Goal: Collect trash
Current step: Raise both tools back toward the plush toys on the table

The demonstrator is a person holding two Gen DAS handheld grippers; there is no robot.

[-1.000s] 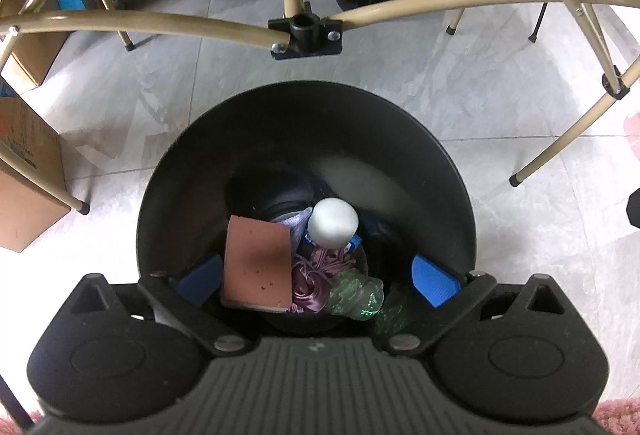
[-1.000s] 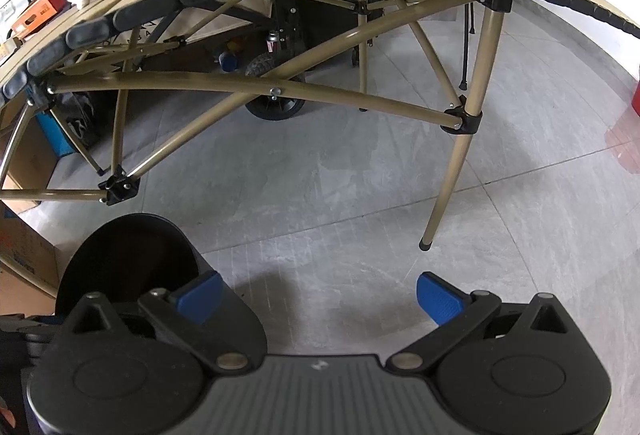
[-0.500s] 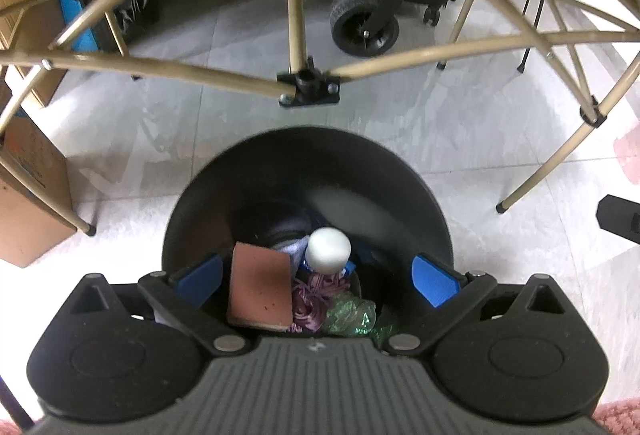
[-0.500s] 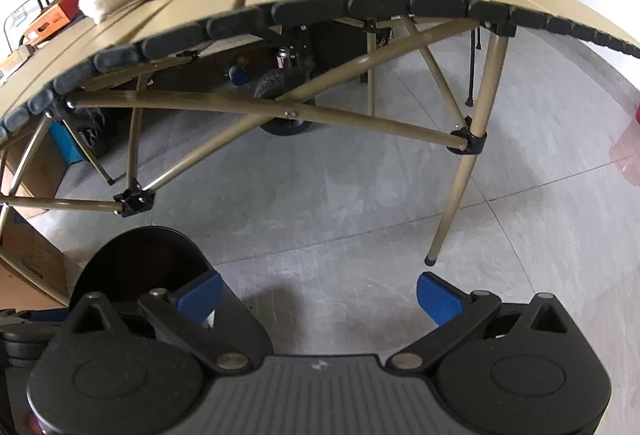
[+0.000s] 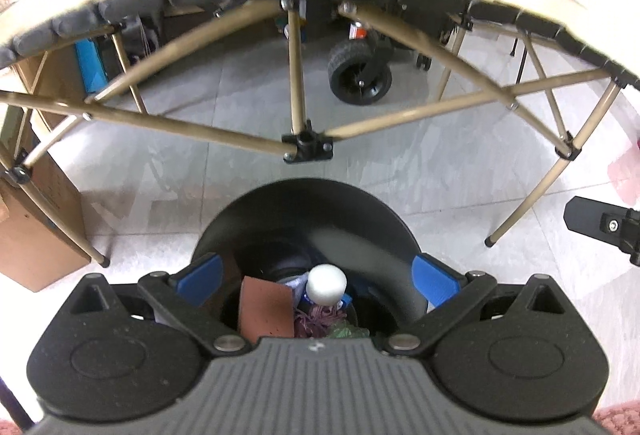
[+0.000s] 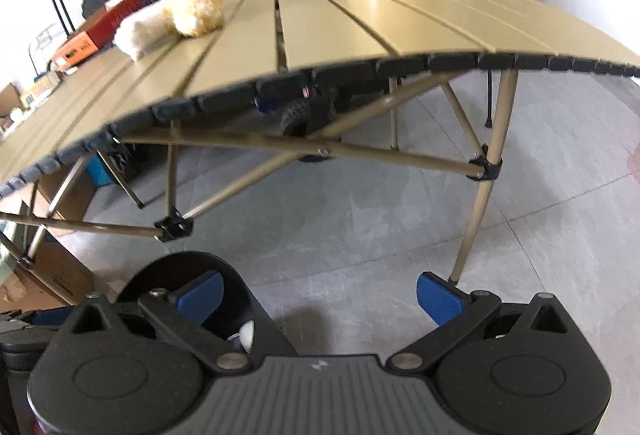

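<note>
No words or numbers can be read here. The red and orange box (image 6: 86,35) on the counter (image 6: 360,31), far ahead and to the left of the right tongs (image 6: 318,295), has dark print, too blurry to read.

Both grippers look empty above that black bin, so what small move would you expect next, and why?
Probably the right gripper lifts toward the fluffy yellow-white wad on the tan table. Its jaws stand open and empty, the black bin on the floor already holds scraps, and the wad looks like the nearest loose piece left.
</note>
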